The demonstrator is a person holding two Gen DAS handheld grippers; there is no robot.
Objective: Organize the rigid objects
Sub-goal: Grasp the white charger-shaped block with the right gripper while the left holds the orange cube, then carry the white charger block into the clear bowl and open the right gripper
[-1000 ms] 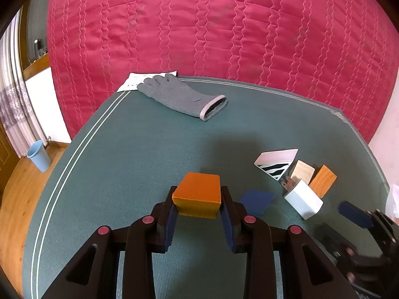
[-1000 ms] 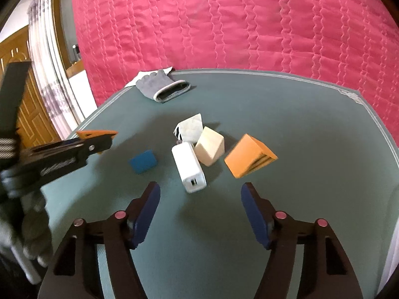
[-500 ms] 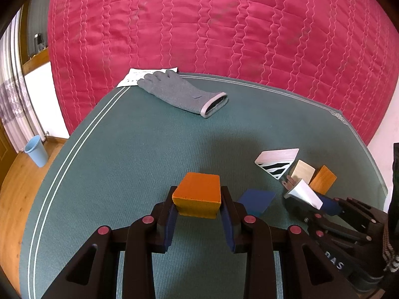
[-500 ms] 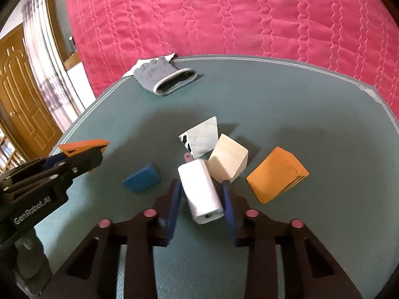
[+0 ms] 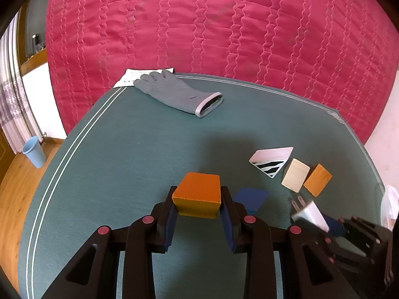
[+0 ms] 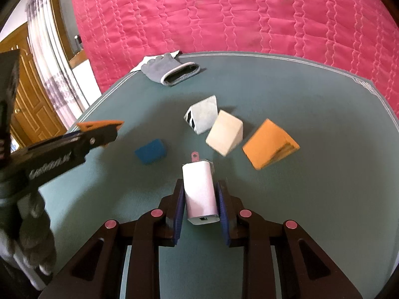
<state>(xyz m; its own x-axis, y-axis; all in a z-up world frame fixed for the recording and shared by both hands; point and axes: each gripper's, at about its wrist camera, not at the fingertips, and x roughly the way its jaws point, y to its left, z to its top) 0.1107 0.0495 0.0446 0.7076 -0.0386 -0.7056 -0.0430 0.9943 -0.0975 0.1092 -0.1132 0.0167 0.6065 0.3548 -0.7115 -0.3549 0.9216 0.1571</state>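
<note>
**A:** Where do the pieces stand?

**B:** Two are in hand. The right gripper has clamped its pads on the sides of the white charger; prongs point away from the camera, the port end faces it. The jaws have just been closing, with the charger between them. It looks raised a little off the table, though I can't be sure of that.

**A:** And the left?

**B:** The left gripper is closed on an orange block, held above the cloth.

**A:** What's loose?

**B:** A blue block lies alone, between the two grippers. Beyond the charger sits a cluster: a striped wedge, touching or nearly touching a pale block, with an orange wedge just beside that.

**A:** Anything else out there?

**B:** A grey glove on a sheet of paper at the far edge, well apart. Soft, so probably not part of this.

**A:** Progress, then?

**B:** Early, I'd judge. No tidy row or pile shows anywhere, and no bin or tray is visible. Both held pieces need a place, then the four loose ones.
</note>
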